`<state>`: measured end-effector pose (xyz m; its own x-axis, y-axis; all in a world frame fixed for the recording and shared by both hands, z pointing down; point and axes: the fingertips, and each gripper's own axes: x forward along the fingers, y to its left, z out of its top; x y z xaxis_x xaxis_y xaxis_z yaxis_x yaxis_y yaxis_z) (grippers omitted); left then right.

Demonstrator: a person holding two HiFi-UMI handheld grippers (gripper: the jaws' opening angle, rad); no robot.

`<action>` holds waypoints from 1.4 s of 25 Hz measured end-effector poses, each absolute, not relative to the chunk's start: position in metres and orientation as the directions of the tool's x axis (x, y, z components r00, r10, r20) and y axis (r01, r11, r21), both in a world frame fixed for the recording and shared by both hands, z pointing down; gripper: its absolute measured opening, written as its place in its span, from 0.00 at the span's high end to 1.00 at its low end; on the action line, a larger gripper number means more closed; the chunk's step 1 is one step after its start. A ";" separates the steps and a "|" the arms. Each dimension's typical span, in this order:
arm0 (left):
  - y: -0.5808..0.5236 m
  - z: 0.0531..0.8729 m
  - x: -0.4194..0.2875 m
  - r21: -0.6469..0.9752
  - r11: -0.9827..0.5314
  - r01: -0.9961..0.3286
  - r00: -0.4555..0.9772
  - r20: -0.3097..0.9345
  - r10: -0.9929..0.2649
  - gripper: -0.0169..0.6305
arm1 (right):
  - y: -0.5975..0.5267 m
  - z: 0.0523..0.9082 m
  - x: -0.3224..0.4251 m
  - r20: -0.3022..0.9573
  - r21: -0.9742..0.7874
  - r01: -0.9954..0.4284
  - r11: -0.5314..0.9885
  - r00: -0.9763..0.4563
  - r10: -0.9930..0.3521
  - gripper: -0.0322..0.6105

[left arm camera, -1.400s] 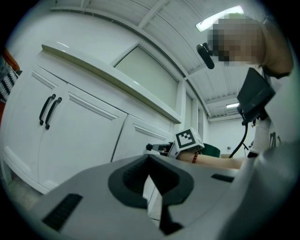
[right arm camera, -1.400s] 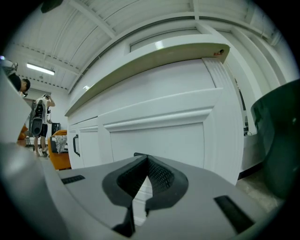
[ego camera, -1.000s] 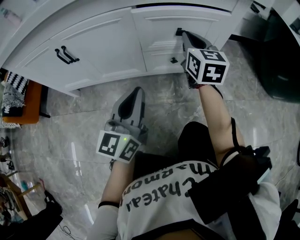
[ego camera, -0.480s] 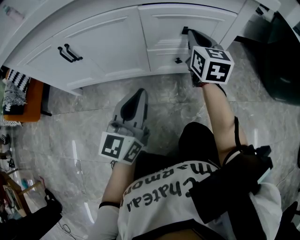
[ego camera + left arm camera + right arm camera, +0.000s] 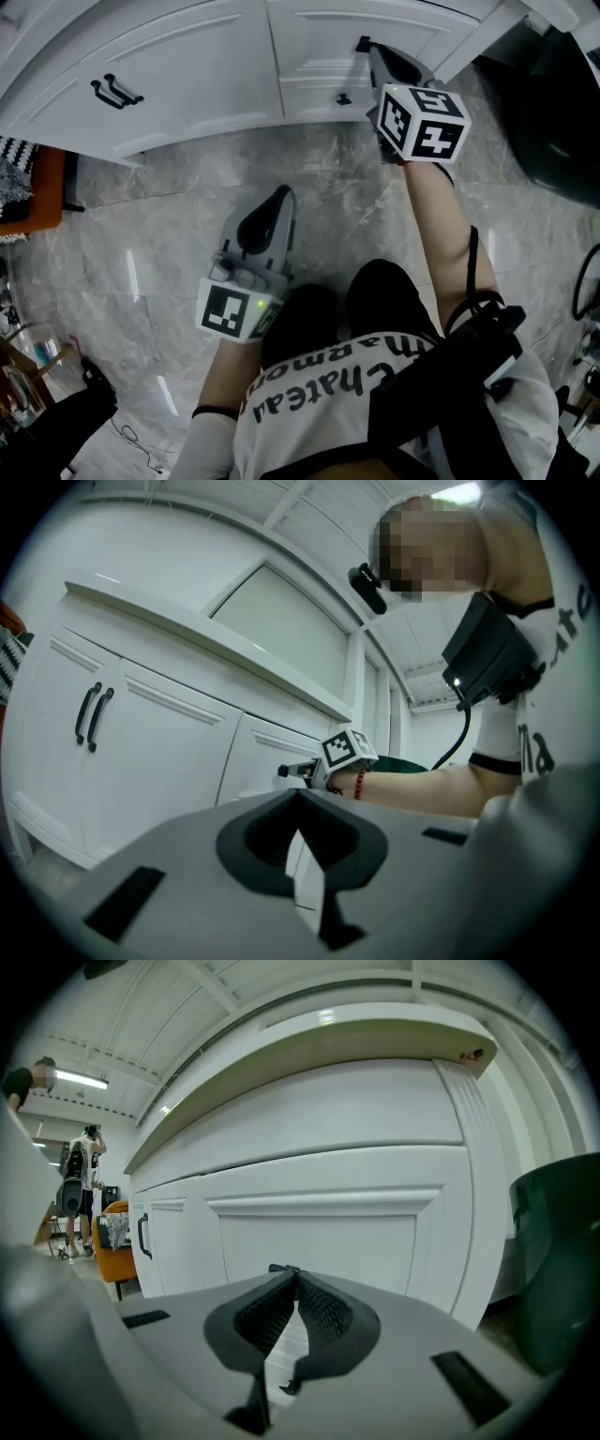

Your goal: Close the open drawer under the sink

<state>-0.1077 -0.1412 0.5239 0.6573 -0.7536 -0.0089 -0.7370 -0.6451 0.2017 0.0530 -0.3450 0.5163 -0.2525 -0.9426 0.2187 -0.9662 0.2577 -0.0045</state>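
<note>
The white cabinet under the sink has an upper drawer front with a small black knob. My right gripper is shut, its tips pressed against that drawer front right at the knob. In the right gripper view the drawer front fills the frame, and the knob peeks just over the tips of my right gripper. The drawer front looks about level with the panels beside it. My left gripper hangs shut over the floor, holding nothing, and its jaws point at the cabinet.
A lower drawer with its own knob sits beneath. Double doors with black handles are to the left. A dark bin stands at the right and an orange chair at the left. The floor is grey marble tile.
The right gripper has stayed at the knob while the cabinet slid up in the head view. The left gripper has dropped a little lower in that view.
</note>
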 end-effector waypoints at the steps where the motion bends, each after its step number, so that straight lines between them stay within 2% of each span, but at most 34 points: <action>1: -0.136 0.517 -0.107 0.213 -0.645 -0.734 0.659 -0.006 -0.752 0.96 | -0.344 0.518 0.054 0.247 -0.013 -0.966 0.260 -0.255 -0.935 0.93; 6: -0.113 0.469 -0.103 0.209 -0.631 -0.747 0.648 0.021 -0.761 0.96 | -0.345 0.519 0.055 0.348 -0.090 -0.956 0.280 -0.294 -0.890 0.93; 10: -0.088 0.439 -0.104 0.193 -0.603 -0.774 0.627 0.104 -0.772 0.96 | -0.321 0.504 0.045 0.362 -0.151 -0.943 0.296 -0.331 -0.872 0.93; 15: -0.065 0.380 -0.106 0.244 -0.562 -0.791 0.602 0.142 -0.786 0.96 | -0.237 0.454 -0.002 0.375 -0.264 -0.852 0.453 -0.523 -0.766 0.93; 19: -0.056 0.310 -0.097 0.226 -0.560 -0.797 0.591 0.098 -0.801 0.96 | -0.168 0.375 -0.019 0.284 -0.444 -0.717 0.537 -0.681 -0.675 0.93; 24: -0.046 0.221 -0.074 0.232 -0.569 -0.789 0.594 0.052 -0.803 0.96 | -0.110 0.265 -0.005 0.157 -0.544 -0.611 0.575 -0.747 -0.646 0.93; 28: -0.035 0.157 -0.057 0.187 -0.580 -0.793 0.588 -0.011 -0.809 0.96 | -0.078 0.190 0.020 0.079 -0.550 -0.577 0.604 -0.756 -0.650 0.93; 35: -0.016 0.067 -0.020 0.150 -0.606 -0.781 0.599 -0.092 -0.795 0.96 | -0.034 0.091 0.063 0.035 -0.366 -0.595 0.715 -0.777 -0.628 0.93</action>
